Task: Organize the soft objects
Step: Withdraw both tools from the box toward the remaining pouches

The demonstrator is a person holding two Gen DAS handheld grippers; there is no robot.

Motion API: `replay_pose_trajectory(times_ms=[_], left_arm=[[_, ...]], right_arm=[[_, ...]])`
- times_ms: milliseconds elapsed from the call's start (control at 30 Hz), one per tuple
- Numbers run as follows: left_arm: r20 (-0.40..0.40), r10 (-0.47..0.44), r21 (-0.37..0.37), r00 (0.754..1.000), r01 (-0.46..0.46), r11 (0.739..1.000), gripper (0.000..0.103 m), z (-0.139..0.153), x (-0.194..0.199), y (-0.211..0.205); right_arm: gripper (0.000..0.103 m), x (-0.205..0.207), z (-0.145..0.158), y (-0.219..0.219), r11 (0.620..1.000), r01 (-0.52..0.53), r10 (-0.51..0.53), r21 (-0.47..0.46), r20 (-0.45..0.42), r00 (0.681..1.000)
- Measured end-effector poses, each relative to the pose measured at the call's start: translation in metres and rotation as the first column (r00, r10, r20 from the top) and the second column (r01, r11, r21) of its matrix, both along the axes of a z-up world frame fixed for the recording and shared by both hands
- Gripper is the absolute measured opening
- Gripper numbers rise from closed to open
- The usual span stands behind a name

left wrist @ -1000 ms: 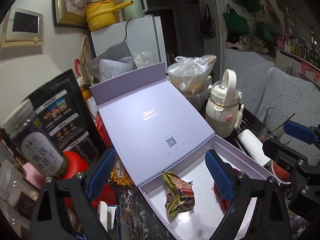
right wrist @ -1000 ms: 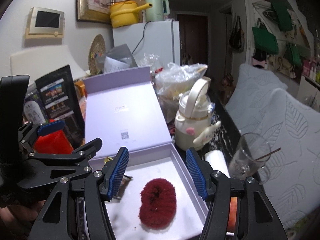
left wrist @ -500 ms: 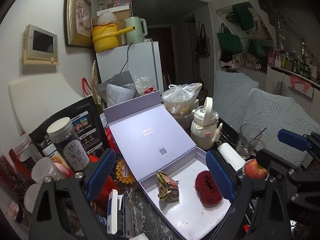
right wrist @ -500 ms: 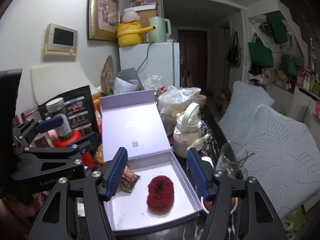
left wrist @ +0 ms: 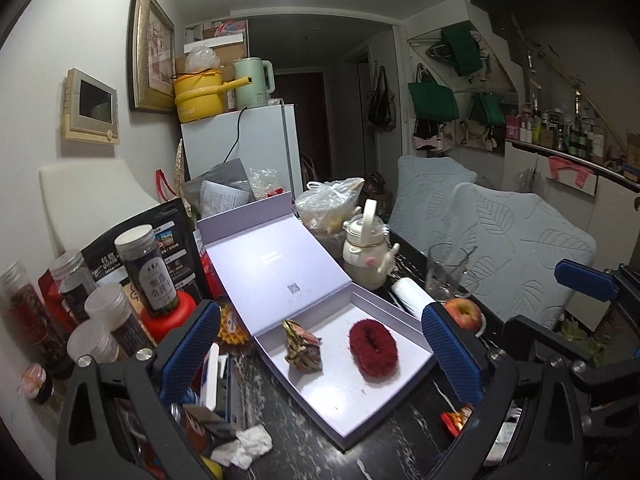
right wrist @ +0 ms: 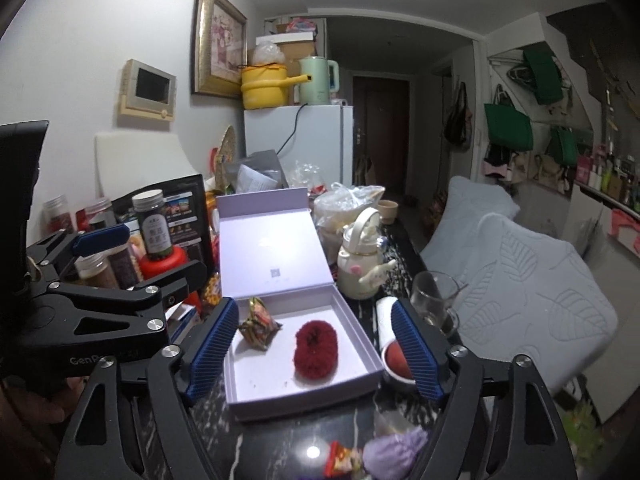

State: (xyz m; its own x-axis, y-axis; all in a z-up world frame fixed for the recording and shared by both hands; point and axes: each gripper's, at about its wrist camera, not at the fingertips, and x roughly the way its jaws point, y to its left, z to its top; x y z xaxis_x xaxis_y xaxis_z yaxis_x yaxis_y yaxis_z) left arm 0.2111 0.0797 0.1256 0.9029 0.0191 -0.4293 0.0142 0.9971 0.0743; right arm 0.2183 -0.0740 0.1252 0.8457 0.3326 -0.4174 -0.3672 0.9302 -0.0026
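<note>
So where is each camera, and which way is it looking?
Left wrist: rides the left gripper, looks ahead and down at the open lilac box; its open blue fingers show.
Right wrist: rides the right gripper, same aim; its open fingers and the left gripper show.
Both see the red scrunchie and crumpled wrapper.

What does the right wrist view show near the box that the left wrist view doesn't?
Only the right wrist view shows a fuzzy purple object on the table's near edge, by a red wrapper. Only the left wrist view shows the whole apple and crumpled tissue. Both show the open lavender box holding the red fuzzy scrunchie and patterned pouch, with both hand-held grippers, left and right, empty, their jaws having just been opening.
</note>
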Motion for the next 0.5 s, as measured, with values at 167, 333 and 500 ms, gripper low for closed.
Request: replay_pose_trajectory(times_ms=[167,333,500], left_arm=[[-0.003,-0.033,-0.009,0.999,0.033,0.999,0.102,-0.003,-0.025,-0.011],[0.008,-0.069,-0.003,0.998,0.069,0.998,0.102,-0.009,-0.048,-0.025],[0.002,-0.11,0.003,0.994,0.11,0.994,0.102,-0.02,-0.064,-0.04]], right_arm=[[0.087,-0.03,-0.004,-0.013,1.0,0.008,-0.008,0.005,0.009,1.0],[0.089,-0.054,-0.012,-0.026,1.0,0.026,-0.026,0.004,0.004,1.0],[0.091,-0.073,-0.024,-0.041,0.999,0.047,-0.047,0.009,-0.003,0.999]])
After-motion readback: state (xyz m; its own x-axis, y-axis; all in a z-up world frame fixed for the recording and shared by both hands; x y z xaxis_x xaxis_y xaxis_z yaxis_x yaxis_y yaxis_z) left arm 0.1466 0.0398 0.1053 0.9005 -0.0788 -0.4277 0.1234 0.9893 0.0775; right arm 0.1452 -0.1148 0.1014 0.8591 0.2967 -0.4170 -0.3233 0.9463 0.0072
